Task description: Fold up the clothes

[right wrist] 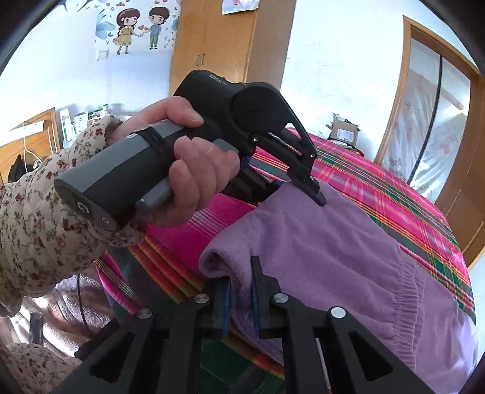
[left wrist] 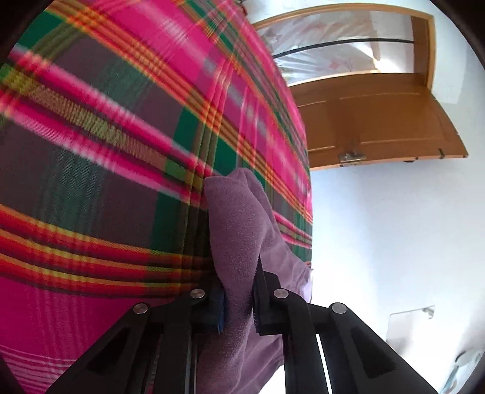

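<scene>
A purple fleece garment (right wrist: 333, 257) with a ribbed hem lies on a bed under a pink, green and orange plaid cover (right wrist: 409, 197). In the right wrist view my right gripper (right wrist: 241, 282) is shut on the garment's near folded edge, with the fabric pinched between its pads. My left gripper (right wrist: 316, 195), held by a hand in a floral sleeve (right wrist: 36, 212), is shut on the garment's far edge. The left wrist view shows the purple garment (left wrist: 239, 230) bunched between the fingers of the left gripper (left wrist: 235, 266), above the plaid cover (left wrist: 106, 151).
An open wooden door (left wrist: 379, 121) stands beyond the bed's edge. A wooden wardrobe (right wrist: 218, 45) and a wall sticker (right wrist: 139, 27) are behind. A cardboard box (right wrist: 344, 133) sits past the bed's far end, beside a glazed wooden doorway (right wrist: 430, 121).
</scene>
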A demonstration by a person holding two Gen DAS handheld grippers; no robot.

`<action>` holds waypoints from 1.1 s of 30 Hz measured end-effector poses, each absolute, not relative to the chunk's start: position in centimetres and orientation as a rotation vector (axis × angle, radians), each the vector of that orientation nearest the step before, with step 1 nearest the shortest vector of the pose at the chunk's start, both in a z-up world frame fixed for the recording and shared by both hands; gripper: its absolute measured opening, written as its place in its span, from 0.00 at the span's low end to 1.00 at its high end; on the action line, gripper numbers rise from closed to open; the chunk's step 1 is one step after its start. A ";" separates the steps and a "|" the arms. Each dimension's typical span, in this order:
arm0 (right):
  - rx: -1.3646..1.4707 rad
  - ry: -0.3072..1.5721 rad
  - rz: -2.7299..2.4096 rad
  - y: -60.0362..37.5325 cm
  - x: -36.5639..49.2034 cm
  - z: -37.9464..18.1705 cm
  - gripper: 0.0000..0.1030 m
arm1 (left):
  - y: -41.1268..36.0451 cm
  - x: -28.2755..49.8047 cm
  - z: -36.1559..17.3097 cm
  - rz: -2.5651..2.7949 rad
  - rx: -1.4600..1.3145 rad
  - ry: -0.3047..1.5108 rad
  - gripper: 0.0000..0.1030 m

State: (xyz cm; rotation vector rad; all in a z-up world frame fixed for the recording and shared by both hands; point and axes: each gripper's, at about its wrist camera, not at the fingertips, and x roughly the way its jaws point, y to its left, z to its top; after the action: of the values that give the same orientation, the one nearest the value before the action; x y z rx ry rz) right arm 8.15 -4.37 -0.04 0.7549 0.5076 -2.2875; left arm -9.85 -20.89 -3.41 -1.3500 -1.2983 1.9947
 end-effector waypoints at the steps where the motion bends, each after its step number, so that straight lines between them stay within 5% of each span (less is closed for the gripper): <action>1: 0.750 0.513 -2.281 -4.7 8.0 0.0 0.11 | -21.1 -9.7 -3.1 2.006 -1.344 -1.294 0.13; 25: 0.676 0.552 -1.982 -12.9 10.3 0.2 0.11 | -32.6 -2.0 -1.2 2.219 -1.322 -1.378 0.13; 33: 0.724 0.595 -1.960 -13.6 10.6 -1.0 0.15 | -33.5 -0.7 -2.9 2.238 -1.402 -1.493 0.24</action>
State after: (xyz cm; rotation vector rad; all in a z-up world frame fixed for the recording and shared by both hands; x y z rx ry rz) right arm 10.62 -13.60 -0.98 0.7238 0.5952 -1.9596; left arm -0.69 -33.52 -2.94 -1.4022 -1.4933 2.2385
